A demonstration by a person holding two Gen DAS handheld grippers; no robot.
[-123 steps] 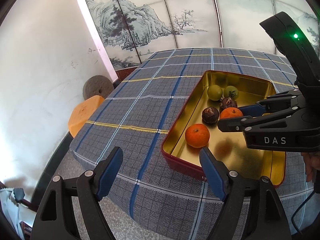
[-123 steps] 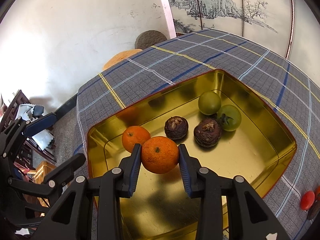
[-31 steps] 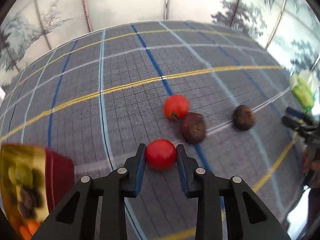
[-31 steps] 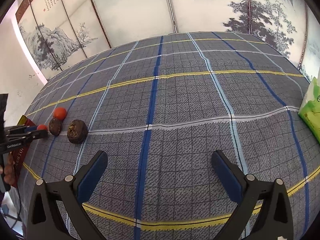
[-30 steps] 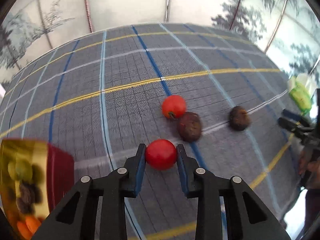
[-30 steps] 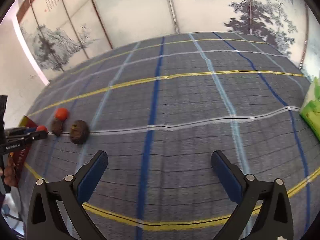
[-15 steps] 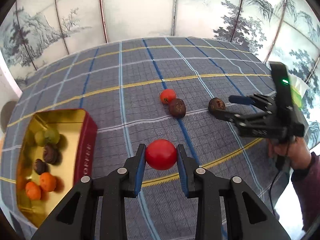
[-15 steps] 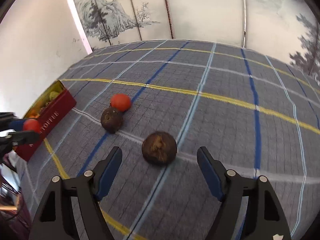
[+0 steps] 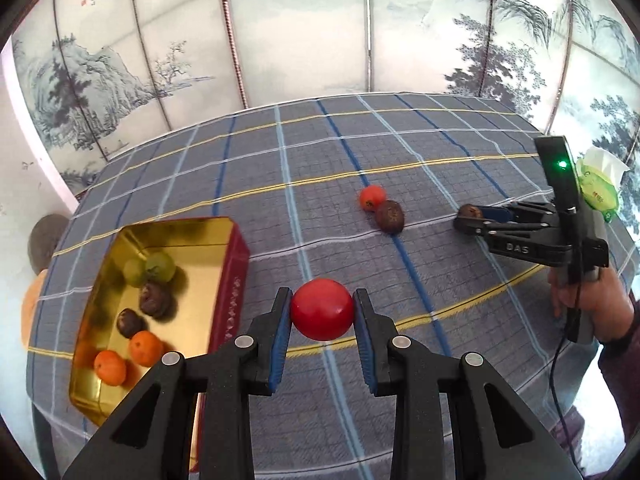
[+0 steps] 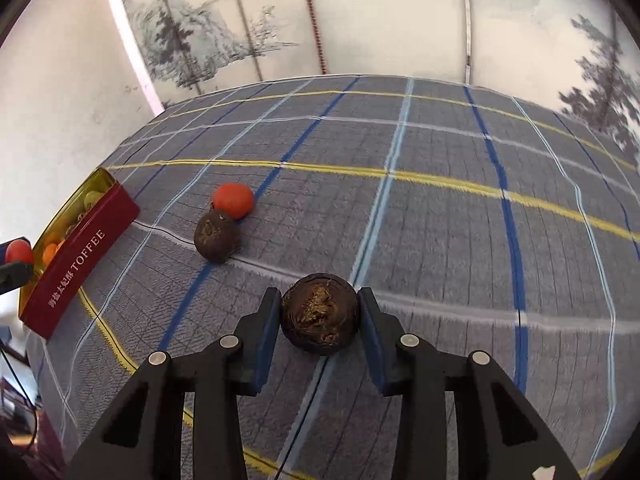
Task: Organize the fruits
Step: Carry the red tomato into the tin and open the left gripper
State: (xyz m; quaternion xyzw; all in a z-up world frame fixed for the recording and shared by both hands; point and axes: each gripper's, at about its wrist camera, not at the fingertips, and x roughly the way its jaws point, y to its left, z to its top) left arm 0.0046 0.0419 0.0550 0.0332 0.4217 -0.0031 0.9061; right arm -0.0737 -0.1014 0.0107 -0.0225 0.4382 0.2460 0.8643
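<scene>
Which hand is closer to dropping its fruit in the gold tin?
Probably left. The left tool grips the red fruit beside the tin. The right tool is around the brown fruit, far across the tablecloth.

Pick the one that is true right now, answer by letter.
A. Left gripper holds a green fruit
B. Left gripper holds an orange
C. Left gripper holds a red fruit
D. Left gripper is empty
C: the left gripper has its blue pads against both sides of the red fruit, raised above the tablecloth.
</scene>
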